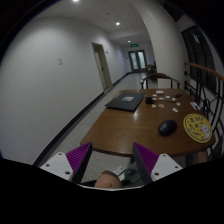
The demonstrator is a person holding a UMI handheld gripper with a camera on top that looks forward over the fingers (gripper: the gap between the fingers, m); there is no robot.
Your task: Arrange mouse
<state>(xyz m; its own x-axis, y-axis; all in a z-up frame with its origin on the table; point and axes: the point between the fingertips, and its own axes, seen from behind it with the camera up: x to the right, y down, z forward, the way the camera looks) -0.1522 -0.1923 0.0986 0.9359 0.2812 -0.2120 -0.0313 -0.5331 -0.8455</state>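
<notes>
The gripper (112, 160) is held up with its two fingers wide apart, nothing between them. The purple pads (76, 158) face each other

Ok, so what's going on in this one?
A person holds the tool above the near end of a wooden table in a corridor. Its fingers are open and hold nothing. The mouse sits on the table, beyond the fingers and untouched, beside a round yellow patterned item. A dark laptop lies farther back.
</notes>
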